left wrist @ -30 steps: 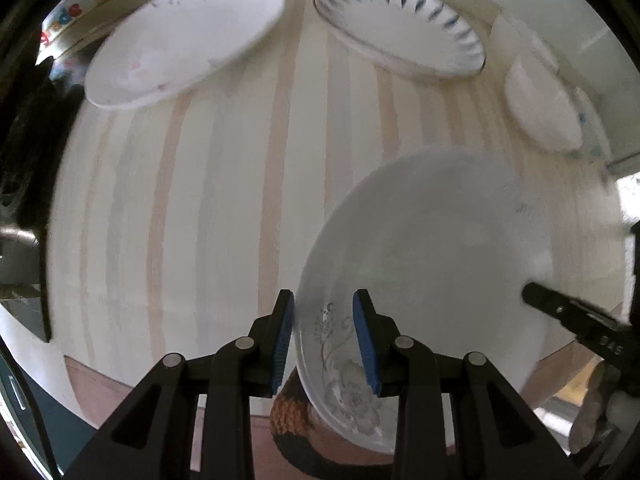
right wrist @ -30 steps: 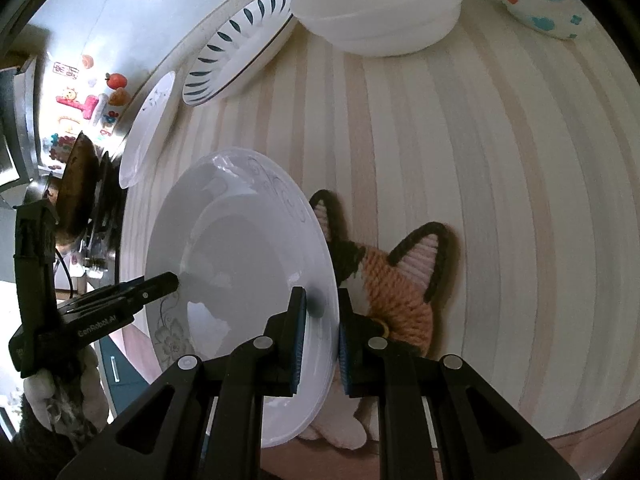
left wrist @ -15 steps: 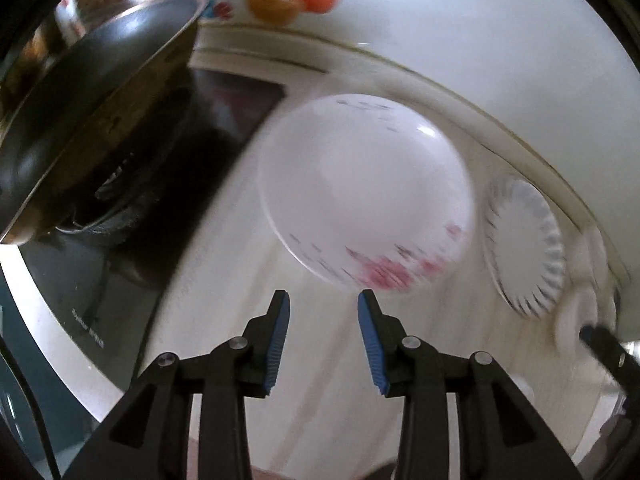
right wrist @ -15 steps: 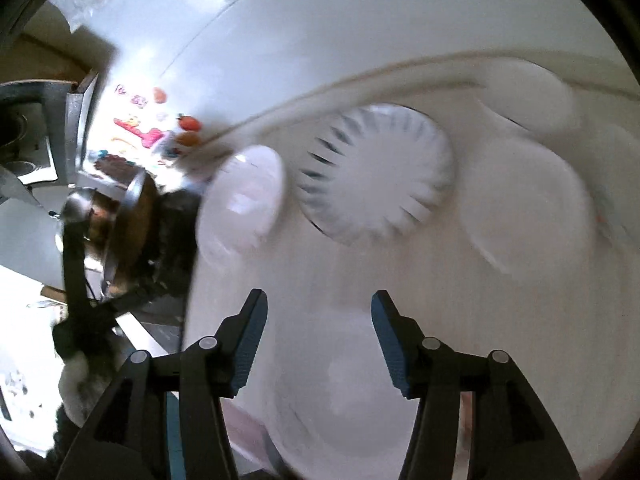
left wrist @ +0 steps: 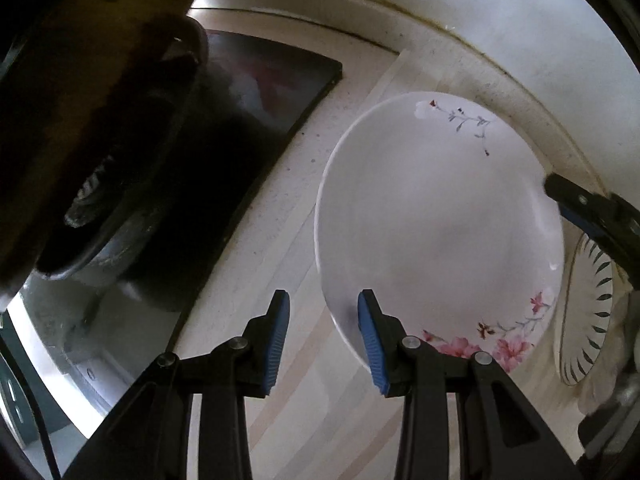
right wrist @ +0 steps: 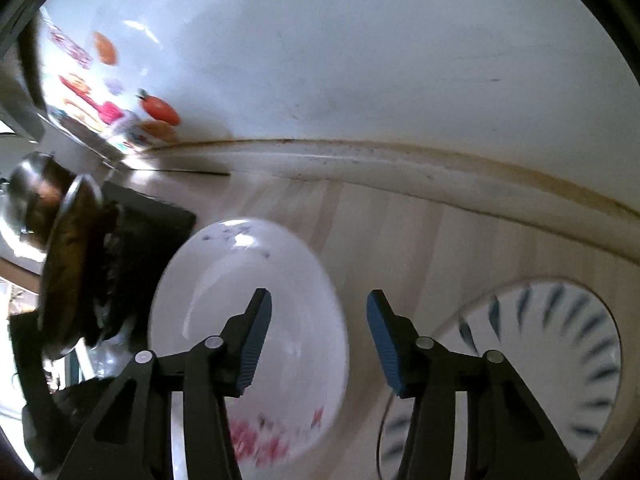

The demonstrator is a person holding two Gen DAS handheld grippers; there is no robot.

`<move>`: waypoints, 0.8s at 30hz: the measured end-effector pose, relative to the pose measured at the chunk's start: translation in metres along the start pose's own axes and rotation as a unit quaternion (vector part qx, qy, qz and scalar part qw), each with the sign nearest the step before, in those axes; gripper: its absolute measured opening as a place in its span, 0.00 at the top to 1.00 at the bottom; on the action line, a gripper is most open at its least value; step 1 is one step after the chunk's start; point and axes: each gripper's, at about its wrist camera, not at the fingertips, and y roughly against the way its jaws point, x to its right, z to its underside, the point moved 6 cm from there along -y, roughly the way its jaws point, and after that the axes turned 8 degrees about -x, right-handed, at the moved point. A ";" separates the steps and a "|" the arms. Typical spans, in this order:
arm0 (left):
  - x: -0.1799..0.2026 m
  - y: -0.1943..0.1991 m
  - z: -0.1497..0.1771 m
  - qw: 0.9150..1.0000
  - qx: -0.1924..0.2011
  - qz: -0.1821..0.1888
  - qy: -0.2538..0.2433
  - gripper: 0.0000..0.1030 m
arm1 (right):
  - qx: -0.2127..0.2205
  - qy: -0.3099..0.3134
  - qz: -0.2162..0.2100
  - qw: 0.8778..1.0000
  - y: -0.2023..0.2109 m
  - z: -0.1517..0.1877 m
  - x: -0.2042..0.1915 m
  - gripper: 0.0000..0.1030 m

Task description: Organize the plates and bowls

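Note:
A white plate with pink flowers (left wrist: 436, 224) lies flat on the striped counter. My left gripper (left wrist: 323, 336) is open at the plate's near left rim, its right finger over the rim and its left finger over the counter. My right gripper (right wrist: 316, 344) is open above the same plate's (right wrist: 224, 300) right edge; one of its fingers (left wrist: 588, 208) shows at that plate's far right rim. A white plate with dark blue rim dashes (right wrist: 560, 360) lies to the right, and it also shows in the left wrist view (left wrist: 588, 312).
A black stove top (left wrist: 240, 120) with a dark pan (left wrist: 92, 92) stands left of the flowered plate, also in the right wrist view (right wrist: 76, 264). A white wall (right wrist: 360, 60) with coloured stickers (right wrist: 160, 108) backs the counter (right wrist: 400, 232).
Both grippers let go of the grey-flowered plate they held a second ago and opened. Both swung to the pink-flowered plate by the stove and have closed in on its rim.

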 end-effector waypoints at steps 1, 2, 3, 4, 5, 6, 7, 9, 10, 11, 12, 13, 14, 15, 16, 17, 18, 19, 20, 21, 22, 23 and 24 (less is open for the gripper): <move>0.001 -0.003 -0.002 1.000 -0.002 0.003 -0.004 0.68 | -0.007 0.000 0.003 1.000 -0.011 -0.007 0.000 0.54; 0.001 -0.006 -0.005 1.000 -0.002 0.007 -0.007 0.68 | -0.014 0.000 0.005 1.000 -0.019 -0.009 0.002 0.57; 0.002 -0.008 -0.008 1.000 -0.001 0.010 -0.009 0.68 | -0.022 -0.002 0.002 1.000 -0.027 -0.012 0.002 0.63; 0.004 -0.009 -0.011 1.000 0.003 0.016 -0.014 0.68 | -0.027 -0.003 0.003 1.000 -0.034 -0.014 0.002 0.69; 0.009 -0.013 -0.017 1.000 0.006 0.018 -0.016 0.69 | -0.034 -0.003 0.003 0.999 -0.042 -0.016 0.003 0.69; 0.010 -0.013 -0.018 1.000 0.009 0.019 -0.019 0.72 | -0.035 -0.004 -0.010 0.999 -0.046 -0.018 0.001 0.72; 0.012 -0.011 -0.019 0.999 0.013 0.020 -0.023 0.74 | -0.035 -0.002 -0.020 0.999 -0.048 -0.019 -0.001 0.73; 0.012 -0.011 -0.020 1.000 0.015 0.014 -0.022 0.74 | -0.030 0.005 -0.017 0.999 -0.049 -0.021 -0.003 0.73; 0.011 -0.012 -0.021 1.000 0.014 0.018 -0.018 0.74 | -0.030 0.007 -0.018 0.999 -0.049 -0.021 -0.003 0.73; 0.010 -0.012 -0.021 1.000 0.015 0.020 -0.016 0.74 | -0.031 0.006 -0.021 0.999 -0.050 -0.020 -0.003 0.74; 0.006 -0.011 -0.021 1.000 0.014 0.022 -0.016 0.74 | -0.032 0.004 -0.024 0.999 -0.049 -0.020 -0.002 0.75; 0.005 -0.011 -0.022 1.000 0.012 0.024 -0.016 0.74 | -0.033 0.003 -0.028 0.999 -0.047 -0.018 0.000 0.75; 0.004 -0.011 -0.022 0.999 0.012 0.026 -0.017 0.74 | -0.035 0.001 -0.032 0.999 -0.046 -0.016 0.000 0.76; 0.004 -0.010 -0.021 0.999 0.013 0.025 -0.019 0.74 | -0.037 -0.001 -0.034 0.999 -0.045 -0.014 0.002 0.76; 0.003 -0.008 -0.021 0.999 0.015 0.025 -0.021 0.74 | -0.037 -0.003 -0.035 0.999 -0.043 -0.011 0.004 0.76; 0.003 -0.007 -0.020 0.999 0.017 0.025 -0.023 0.74 | -0.038 -0.005 -0.036 0.999 -0.041 -0.009 0.005 0.77; 0.003 -0.005 -0.017 0.999 0.018 0.025 -0.025 0.74 | -0.038 -0.006 -0.036 0.999 -0.041 -0.007 0.005 0.77; 0.003 -0.002 -0.013 0.999 0.019 0.027 -0.027 0.74 | -0.038 -0.007 -0.036 0.999 -0.040 -0.006 0.005 0.77; 0.003 0.001 -0.011 0.999 0.020 0.030 -0.029 0.74 | -0.038 -0.008 -0.036 0.999 -0.037 -0.003 0.006 0.77; 0.004 0.003 -0.008 0.999 0.021 0.031 -0.031 0.74 | -0.037 -0.012 -0.038 0.999 -0.033 -0.001 0.007 0.78; 0.005 0.006 -0.006 0.999 0.021 0.031 -0.034 0.74 | -0.036 -0.015 -0.040 0.998 -0.031 0.001 0.007 0.78; 0.006 0.011 -0.001 0.998 0.023 0.033 -0.038 0.74 | -0.033 -0.017 -0.042 0.998 -0.025 0.004 0.008 0.78; 0.007 0.014 0.003 0.998 0.023 0.034 -0.040 0.74 | -0.031 -0.018 -0.043 0.998 -0.020 0.007 0.008 0.78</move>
